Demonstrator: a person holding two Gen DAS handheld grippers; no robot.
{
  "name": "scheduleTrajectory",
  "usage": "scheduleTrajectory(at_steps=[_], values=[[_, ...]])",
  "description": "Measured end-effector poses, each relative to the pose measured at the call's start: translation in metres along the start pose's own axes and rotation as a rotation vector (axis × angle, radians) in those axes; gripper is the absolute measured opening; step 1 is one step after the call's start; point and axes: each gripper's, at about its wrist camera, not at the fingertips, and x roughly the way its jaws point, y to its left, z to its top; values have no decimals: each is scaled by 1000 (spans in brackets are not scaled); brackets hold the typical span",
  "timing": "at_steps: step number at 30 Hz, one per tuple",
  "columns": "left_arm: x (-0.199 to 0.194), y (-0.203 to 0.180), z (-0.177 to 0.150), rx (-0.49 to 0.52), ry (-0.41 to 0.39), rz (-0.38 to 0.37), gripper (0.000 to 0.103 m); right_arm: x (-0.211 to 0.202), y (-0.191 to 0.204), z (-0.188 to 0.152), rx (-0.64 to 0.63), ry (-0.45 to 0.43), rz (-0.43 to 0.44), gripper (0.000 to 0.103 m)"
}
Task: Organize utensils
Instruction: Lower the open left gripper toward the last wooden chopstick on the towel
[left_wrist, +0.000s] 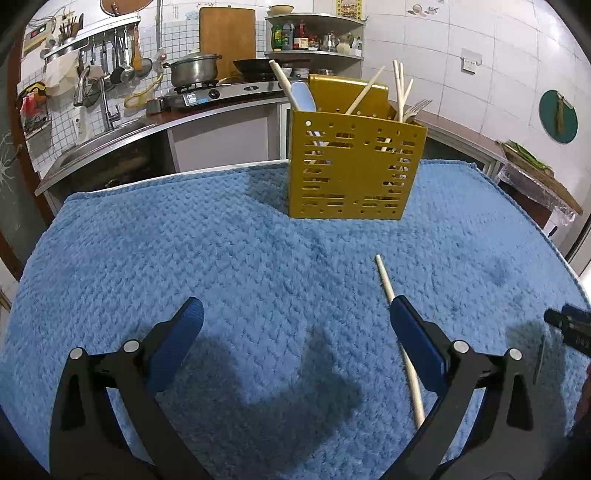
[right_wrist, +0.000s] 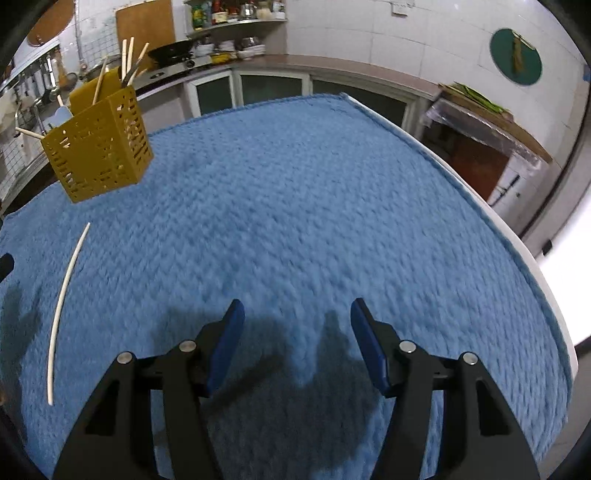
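Note:
A yellow perforated utensil holder (left_wrist: 354, 166) stands at the far side of the blue towel (left_wrist: 221, 258), holding chopsticks, a fork and a pale blue spoon. One loose chopstick (left_wrist: 384, 280) lies flat on the towel; its near part runs under my left gripper's right finger. My left gripper (left_wrist: 297, 310) is open with nothing between its fingers. In the right wrist view the same chopstick (right_wrist: 62, 295) lies far to the left and the holder (right_wrist: 99, 155) stands at the upper left. My right gripper (right_wrist: 297, 310) is open over bare towel.
The towel covers a round white table whose edge (right_wrist: 517, 236) curves down the right. Behind it run a kitchen counter with a sink (left_wrist: 99, 144), a stove with a pot (left_wrist: 194, 70) and a corner shelf of bottles. A dark part of the other gripper (left_wrist: 569, 325) shows at the right.

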Motion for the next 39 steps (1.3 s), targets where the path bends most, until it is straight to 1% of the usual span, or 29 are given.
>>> scheduleTrajectory(at_steps=[3,5,6,7,8,10,12,14,17,22,25,27,29,32,33,35,38,39], values=[[-1,-4,1,3,3,-16,97,-5,6,-9,-3,47,-1,56],[-3,-6,1,8,-1,-23,97,-4,10,-15,8,87,6,44],[-4,-6,1,10,-4,-22,97,-1,10,-16,16,111,18,41],[-4,-7,1,12,-5,-25,97,5,12,-20,30,156,44,37],[-5,-7,2,13,-5,-28,97,9,13,-22,37,172,52,36],[-6,-7,3,11,-8,-33,97,8,18,-24,31,155,24,34],[-7,-7,4,6,-7,-35,97,9,20,-23,36,151,26,28],[-5,-7,6,0,2,-41,97,11,23,-20,31,151,35,19],[-1,-11,6,3,13,-45,96,17,27,-13,13,153,49,10],[8,-21,9,22,45,-64,89,30,26,8,7,150,98,9],[20,-29,11,21,81,-82,82,42,23,23,15,143,122,9],[30,-35,12,17,111,-95,73,47,25,30,4,132,125,9],[42,-43,13,17,147,-99,66,52,29,37,-14,119,127,9],[57,-53,14,19,183,-101,60,60,32,47,-25,113,143,9],[64,-57,15,19,207,-103,53,62,33,50,-26,113,150,9],[73,-61,15,16,239,-116,43,65,33,54,-38,110,153,9],[86,-68,16,18,273,-113,42,69,33,59,-46,114,160,9],[91,-71,17,22,286,-108,39,69,33,60,-48,114,162,9]])
